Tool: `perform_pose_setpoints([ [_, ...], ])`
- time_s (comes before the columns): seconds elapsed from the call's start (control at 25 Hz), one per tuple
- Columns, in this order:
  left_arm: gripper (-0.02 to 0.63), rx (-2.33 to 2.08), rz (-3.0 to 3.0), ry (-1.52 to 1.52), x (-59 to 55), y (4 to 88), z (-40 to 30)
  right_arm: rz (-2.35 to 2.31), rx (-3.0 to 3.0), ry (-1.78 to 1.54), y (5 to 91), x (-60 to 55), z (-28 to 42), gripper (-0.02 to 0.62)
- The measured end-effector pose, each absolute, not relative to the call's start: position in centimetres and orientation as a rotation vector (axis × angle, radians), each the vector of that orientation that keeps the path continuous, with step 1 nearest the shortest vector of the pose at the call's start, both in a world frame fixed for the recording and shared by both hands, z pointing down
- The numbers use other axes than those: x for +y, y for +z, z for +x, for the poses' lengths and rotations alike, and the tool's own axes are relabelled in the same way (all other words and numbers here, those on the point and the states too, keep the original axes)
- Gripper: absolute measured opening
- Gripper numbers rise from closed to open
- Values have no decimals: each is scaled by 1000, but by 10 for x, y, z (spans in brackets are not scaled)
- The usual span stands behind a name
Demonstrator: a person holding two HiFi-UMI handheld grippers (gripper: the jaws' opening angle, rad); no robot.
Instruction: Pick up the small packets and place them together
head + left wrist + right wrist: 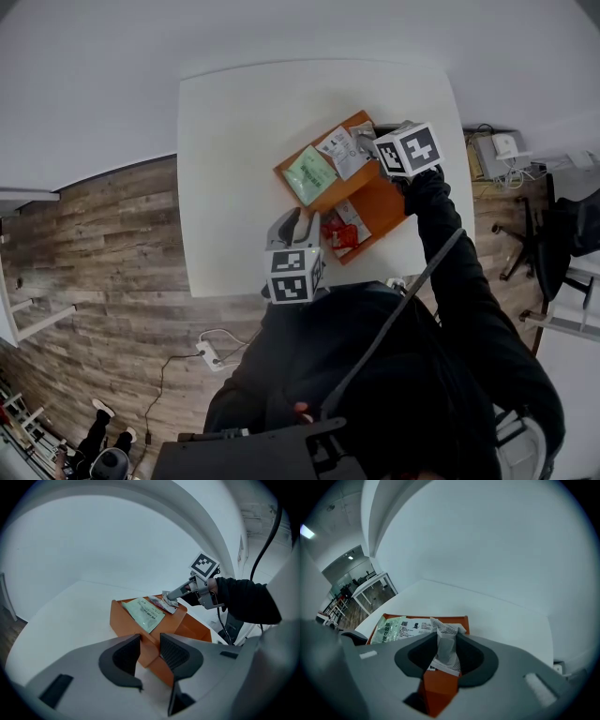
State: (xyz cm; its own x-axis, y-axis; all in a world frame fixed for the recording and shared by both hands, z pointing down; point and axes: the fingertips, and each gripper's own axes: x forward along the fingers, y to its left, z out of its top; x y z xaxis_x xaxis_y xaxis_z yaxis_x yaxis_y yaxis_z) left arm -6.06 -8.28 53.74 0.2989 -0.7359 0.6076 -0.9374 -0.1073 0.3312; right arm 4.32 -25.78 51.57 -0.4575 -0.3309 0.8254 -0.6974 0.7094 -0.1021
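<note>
An orange tray [384, 202] lies on the white table [234, 187]. In it are a green packet [309, 173], a white printed packet [339, 150] and a red packet [339, 232]. My right gripper [367, 141] hangs over the tray's far corner, shut on a small white-grey packet [443, 630] that stands upright between its pads. The left gripper view shows that packet [169, 603] just above the pile beside the green packet [146, 613]. My left gripper [150, 656] stays open and holds nothing at the tray's near edge [123, 620], close to the red packet.
The tray sits at an angle toward the table's right half. A power strip [211, 354] with cables lies on the wooden floor below the near edge. A chair [539, 244] and a white box [502, 150] stand off to the right of the table.
</note>
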Motion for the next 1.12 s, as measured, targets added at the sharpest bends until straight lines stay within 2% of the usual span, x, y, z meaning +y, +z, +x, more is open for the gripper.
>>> perform_pose_setpoints([
  [0.24, 126, -1491, 1897, 380, -83, 538, -60, 775, -2081, 508, 515, -256, 45, 188],
  [0.68, 126, -1497, 1899, 375, -83, 537, -60, 550, -2234, 470, 467, -191, 53, 213],
  [1.12, 126, -1499, 1894, 375, -83, 537, -61, 124, -2177, 558, 506, -93, 45, 213],
])
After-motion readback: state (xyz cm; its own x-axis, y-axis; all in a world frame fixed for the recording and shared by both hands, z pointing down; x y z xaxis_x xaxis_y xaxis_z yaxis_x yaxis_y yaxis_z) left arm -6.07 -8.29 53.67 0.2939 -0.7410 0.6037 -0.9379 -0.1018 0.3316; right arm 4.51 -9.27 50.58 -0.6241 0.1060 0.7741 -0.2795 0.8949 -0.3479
